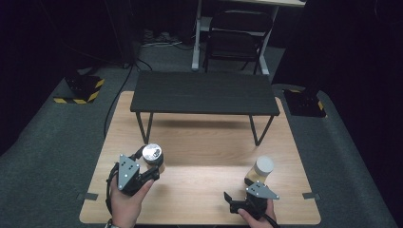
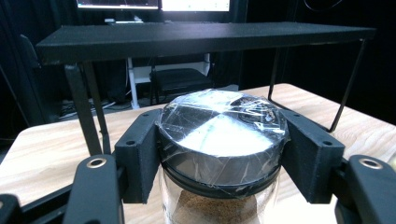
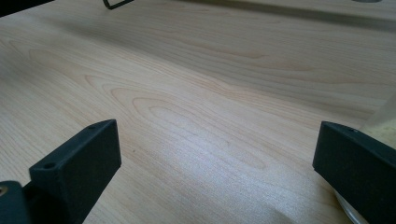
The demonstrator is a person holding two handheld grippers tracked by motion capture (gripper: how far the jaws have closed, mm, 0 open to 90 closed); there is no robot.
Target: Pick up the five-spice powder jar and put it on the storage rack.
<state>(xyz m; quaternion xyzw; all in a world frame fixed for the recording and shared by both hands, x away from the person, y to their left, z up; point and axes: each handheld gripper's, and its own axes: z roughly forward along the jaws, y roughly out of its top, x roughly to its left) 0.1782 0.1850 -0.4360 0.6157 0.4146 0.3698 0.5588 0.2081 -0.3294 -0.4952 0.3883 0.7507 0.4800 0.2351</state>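
Observation:
A glass jar [image 1: 153,155] with a dark, film-wrapped lid [image 2: 223,126] and brown powder inside stands on the left front of the wooden table [image 1: 204,161]. My left gripper [image 1: 151,164] is shut on it, and its two jaws press the lid's sides in the left gripper view [image 2: 222,149]. A second jar [image 1: 261,169] with a white lid stands at the right front. My right gripper [image 1: 240,193] rests just in front of it, open, with bare wood between its jaws [image 3: 217,158]. That jar's glass edge [image 3: 384,119] shows behind the right-hand jaw.
A low black shelf [image 1: 204,92] on thin metal legs spans the far half of the table, with room beneath it. Beyond the table are a black folding chair [image 1: 237,35] and a desk frame. Grey carpet surrounds the table.

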